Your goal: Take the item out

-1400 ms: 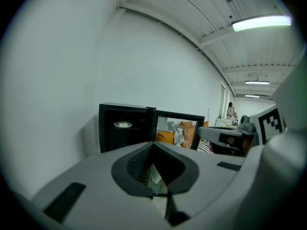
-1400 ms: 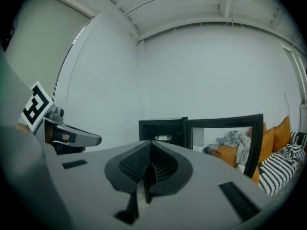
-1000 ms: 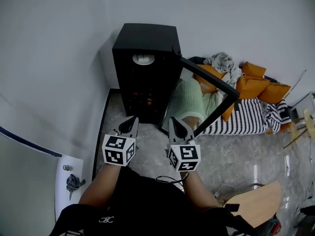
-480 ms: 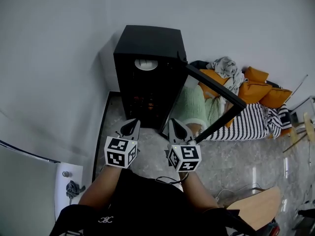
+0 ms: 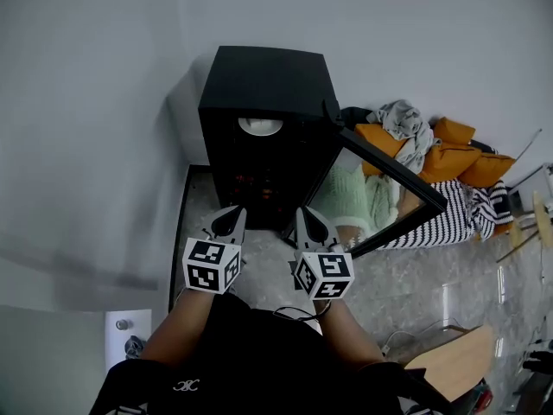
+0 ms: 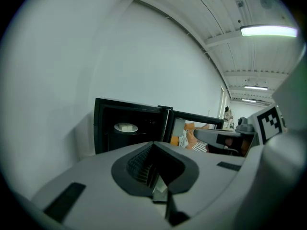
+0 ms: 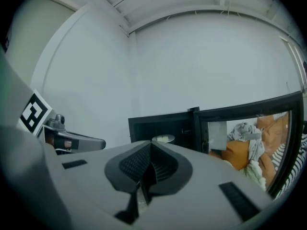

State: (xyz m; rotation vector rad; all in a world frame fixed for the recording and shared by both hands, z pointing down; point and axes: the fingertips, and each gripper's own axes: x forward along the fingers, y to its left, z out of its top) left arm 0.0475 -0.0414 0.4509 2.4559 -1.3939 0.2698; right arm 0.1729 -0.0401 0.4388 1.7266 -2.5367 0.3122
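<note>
A black cabinet (image 5: 263, 85) stands against the wall with its glass door (image 5: 389, 188) swung open to the right. On its top shelf sits a white dish (image 5: 260, 126) with a pale item on it, also visible as the dish (image 6: 126, 127) and the dish (image 7: 163, 138) in the two gripper views. My left gripper (image 5: 230, 217) and right gripper (image 5: 309, 219) are side by side in front of the opening, short of it. Both are shut with nothing in them. The left gripper (image 6: 154, 146) and right gripper (image 7: 150, 146) point at the cabinet.
Orange cushions (image 5: 449, 158), crumpled clothes (image 5: 404, 119) and a striped cloth (image 5: 445, 223) lie to the right, behind the door. A wooden tabletop (image 5: 449, 366) is at the lower right. A white wall (image 5: 86, 145) runs along the left, with a white ledge (image 5: 117, 335) below.
The door's free end now sits further right and lower in the head view, and the cabinet looks slightly nearer. Both grippers have stayed almost in place, shut.
</note>
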